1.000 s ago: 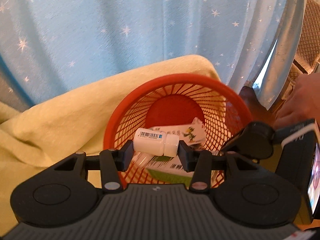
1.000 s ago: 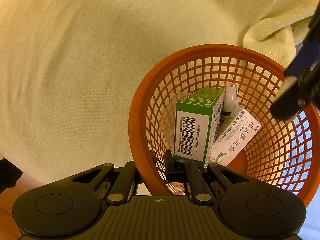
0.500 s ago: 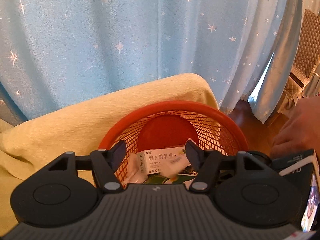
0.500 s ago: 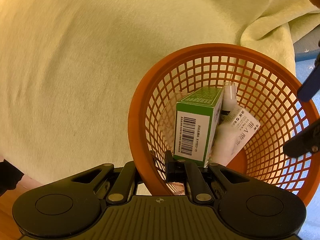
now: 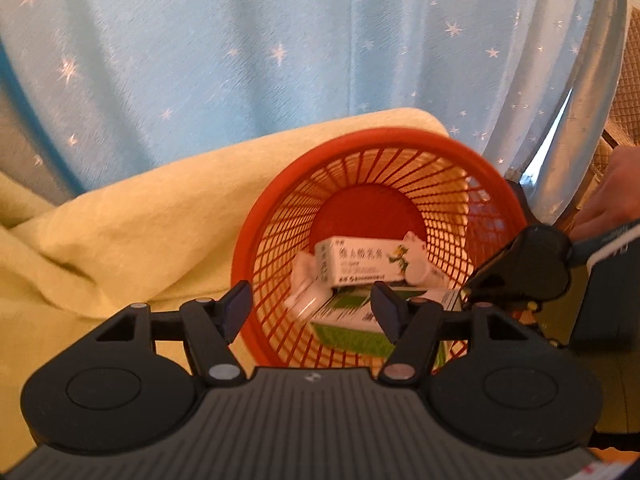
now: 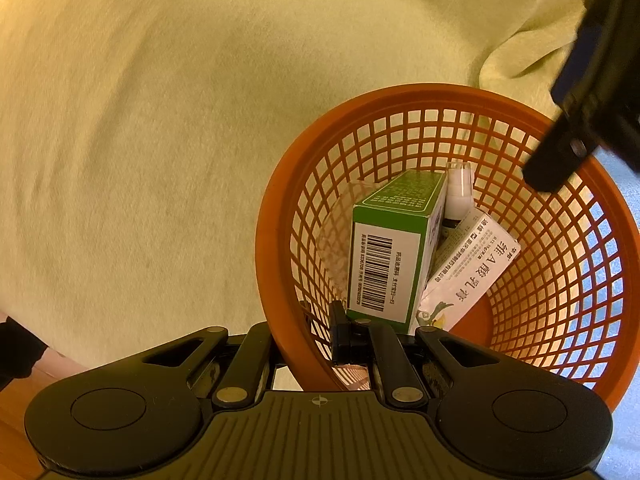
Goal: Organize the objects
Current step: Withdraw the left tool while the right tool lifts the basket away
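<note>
Yellow blanket (image 6: pixel 160 120) carries orange basket (image 6: pixel 280 216).

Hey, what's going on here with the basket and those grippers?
A person is tidying small items into a round orange plastic mesh basket that sits on a pale yellow blanket. The right gripper is shut on the basket's near rim. The left gripper is open and empty over the basket. Inside lie a green-and-white carton, a white carton with printed characters and a small white bottle.
</note>
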`<state>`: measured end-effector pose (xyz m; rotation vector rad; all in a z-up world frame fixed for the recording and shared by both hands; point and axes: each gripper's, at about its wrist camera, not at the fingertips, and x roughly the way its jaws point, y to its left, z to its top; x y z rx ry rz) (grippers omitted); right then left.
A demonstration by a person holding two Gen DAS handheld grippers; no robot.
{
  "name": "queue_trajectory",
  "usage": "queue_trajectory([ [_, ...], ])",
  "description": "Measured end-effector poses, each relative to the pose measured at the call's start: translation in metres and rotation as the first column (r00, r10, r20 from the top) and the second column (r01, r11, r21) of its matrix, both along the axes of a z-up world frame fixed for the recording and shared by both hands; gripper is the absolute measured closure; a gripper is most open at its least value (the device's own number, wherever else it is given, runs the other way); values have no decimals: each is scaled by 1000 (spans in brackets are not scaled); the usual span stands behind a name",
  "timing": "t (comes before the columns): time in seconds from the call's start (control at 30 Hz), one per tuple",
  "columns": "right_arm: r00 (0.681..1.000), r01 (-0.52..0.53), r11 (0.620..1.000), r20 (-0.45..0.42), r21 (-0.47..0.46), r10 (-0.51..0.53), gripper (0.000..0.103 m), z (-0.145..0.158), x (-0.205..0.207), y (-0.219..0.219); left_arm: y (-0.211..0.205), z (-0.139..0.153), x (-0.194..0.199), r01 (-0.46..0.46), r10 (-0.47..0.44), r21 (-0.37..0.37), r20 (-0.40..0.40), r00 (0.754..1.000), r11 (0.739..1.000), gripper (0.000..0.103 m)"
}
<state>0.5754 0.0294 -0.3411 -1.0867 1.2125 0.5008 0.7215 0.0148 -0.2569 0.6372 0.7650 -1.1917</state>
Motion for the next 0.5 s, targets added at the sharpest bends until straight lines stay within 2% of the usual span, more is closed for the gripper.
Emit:
queue_trajectory([
  [0.5,1000,-12,1000,21,-16,12,98,4,-5,-4,51,-9,7,-135,135,28,-1,991,990,42],
])
